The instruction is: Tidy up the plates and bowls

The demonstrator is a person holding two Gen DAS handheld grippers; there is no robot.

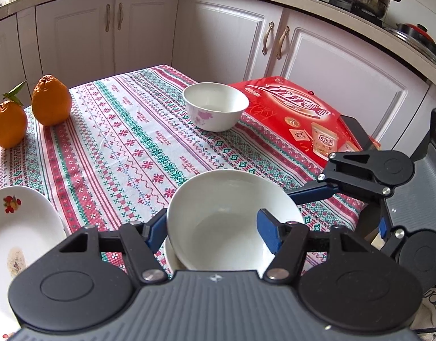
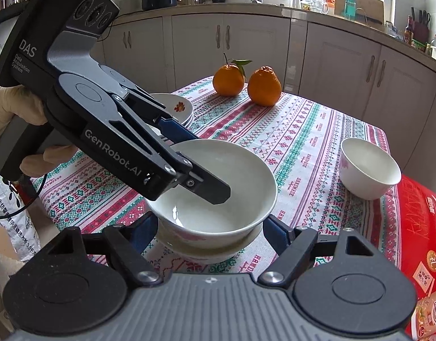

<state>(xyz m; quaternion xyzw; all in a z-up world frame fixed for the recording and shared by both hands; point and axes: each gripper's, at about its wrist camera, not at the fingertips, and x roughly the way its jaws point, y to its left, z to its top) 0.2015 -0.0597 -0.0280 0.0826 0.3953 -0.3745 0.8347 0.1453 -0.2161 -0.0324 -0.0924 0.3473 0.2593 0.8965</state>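
A large white bowl (image 1: pixel 226 221) (image 2: pixel 218 193) sits nested on another white bowl or dish (image 2: pixel 206 251) at the near table edge. My left gripper (image 1: pixel 212 227) straddles its rim, one finger inside the bowl (image 2: pixel 209 190) and one outside (image 2: pixel 175 128); the gap stays wide, so a firm clamp is unclear. My right gripper (image 2: pixel 209 227) is open, its blue fingers on either side of the bowl's base. A small white bowl with a pink flower (image 1: pixel 215 105) (image 2: pixel 368 167) stands farther off. A stack of white plates with fruit print (image 1: pixel 16 244) (image 2: pixel 175 108) lies to the left.
Two oranges (image 1: pixel 51 99) (image 2: pixel 263 86) stand at the far table corner. A red gift box (image 1: pixel 300 113) (image 2: pixel 422 244) lies beside the small bowl. The patterned tablecloth (image 1: pixel 127 147) covers the table. Kitchen cabinets surround it.
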